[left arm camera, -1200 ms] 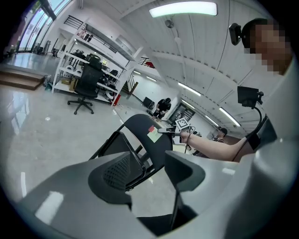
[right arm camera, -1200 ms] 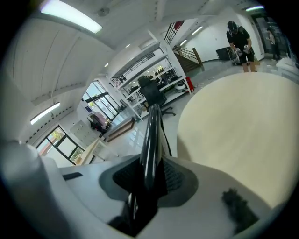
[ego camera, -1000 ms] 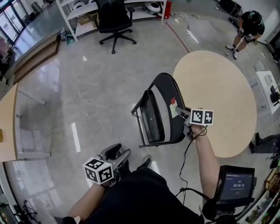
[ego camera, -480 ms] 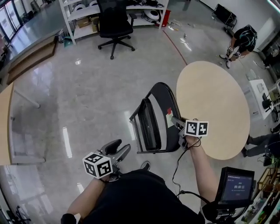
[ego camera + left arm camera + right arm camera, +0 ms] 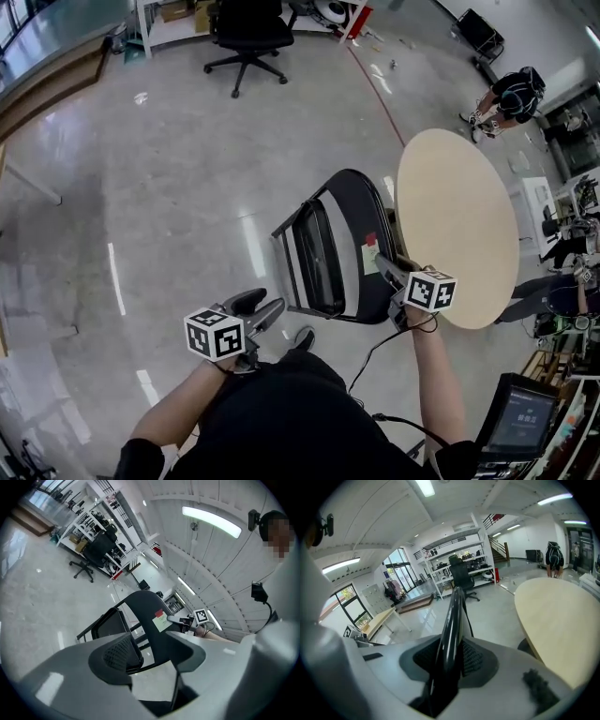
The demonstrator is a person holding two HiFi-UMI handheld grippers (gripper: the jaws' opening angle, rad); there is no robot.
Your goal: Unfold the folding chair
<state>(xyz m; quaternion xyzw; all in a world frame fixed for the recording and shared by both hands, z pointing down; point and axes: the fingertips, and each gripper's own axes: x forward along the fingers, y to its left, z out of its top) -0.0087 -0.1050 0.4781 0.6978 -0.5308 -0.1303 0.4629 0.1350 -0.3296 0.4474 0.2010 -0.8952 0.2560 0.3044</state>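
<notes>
Right gripper (image 5: 386, 270) is clamped on the thin black edge of the backrest (image 5: 361, 211) of the folding chair (image 5: 349, 246), the panel running edge-on straight up between my two pads in the right gripper view. That chair stands on the polished floor (image 5: 169, 187) at my 12 o'clock. It is just beside the 9 o'clock rim of the round tabletop (image 5: 459, 216), and I cannot tell whether they touch. A paper note (image 5: 369, 261) is stuck low on the backrest, close to my grip. The seat (image 5: 319, 255) is tipped up nearly flat against the backrest, so I judge the chair barely opened, if at all, and the unfolding proper not yet done. My left gripper (image 5: 262, 309) hangs at the chair's 7 o'clock, apart from it. Its jaws are spread with nothing between them, and the left gripper view looks past them at the chair frame. So I take this as the bracing step: one side anchored, the other free to reach in. Next, I think the left gripper needs to reach the seat's near edge or its rail, close on it, and swing it down and away from the backrest. The right meanwhile should hold the back firm, because the legs could skate on this glossy floor.
</notes>
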